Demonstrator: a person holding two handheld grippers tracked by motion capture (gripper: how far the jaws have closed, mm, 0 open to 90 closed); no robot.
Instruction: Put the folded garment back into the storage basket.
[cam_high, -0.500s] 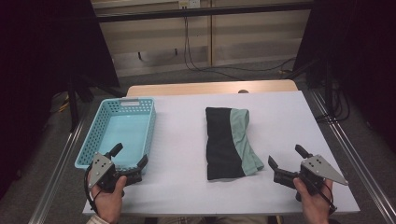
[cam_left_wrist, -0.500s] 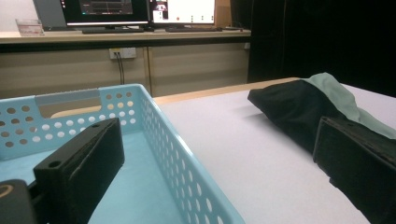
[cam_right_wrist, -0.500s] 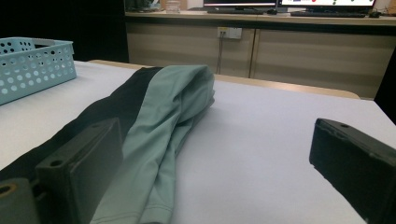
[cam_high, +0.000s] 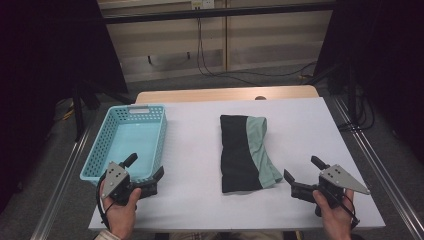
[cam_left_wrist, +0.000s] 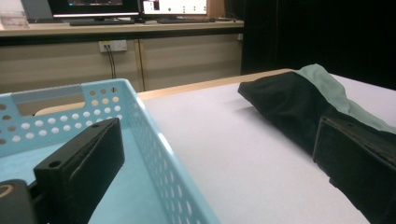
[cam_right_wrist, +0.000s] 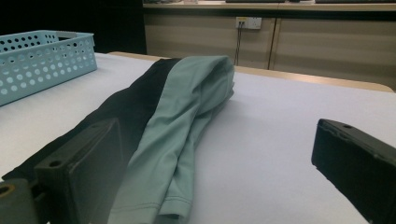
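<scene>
I hold the left gripper (cam_high: 146, 173) at lower left, jaws spread wide and empty, straddling the blue basket's (cam_high: 157, 145) near corner. The right gripper (cam_high: 303, 174) (equally wide, empty) sits at lower right, just beside the folded black-and-green cloth (cam_high: 245, 152) mid-table. Bare white table (cam_high: 192, 165) lies between the two. No readable writing.

On the surface (cam_high: 200, 200) in front of me, the basket (cam_high: 127, 142) sits along the left edge, its long side running from the near part toward the far edge. The folded cloth (cam_high: 245, 152) lies to the right of the middle, well apart from the basket, also lengthwise toward the far edge. My left tongs (cam_high: 147, 172) are at the basket's near right corner, one jaw over the basket, the other outside it. My right tongs (cam_high: 300, 175) are near the near right corner of the surface, just beside the cloth's near end.
</scene>
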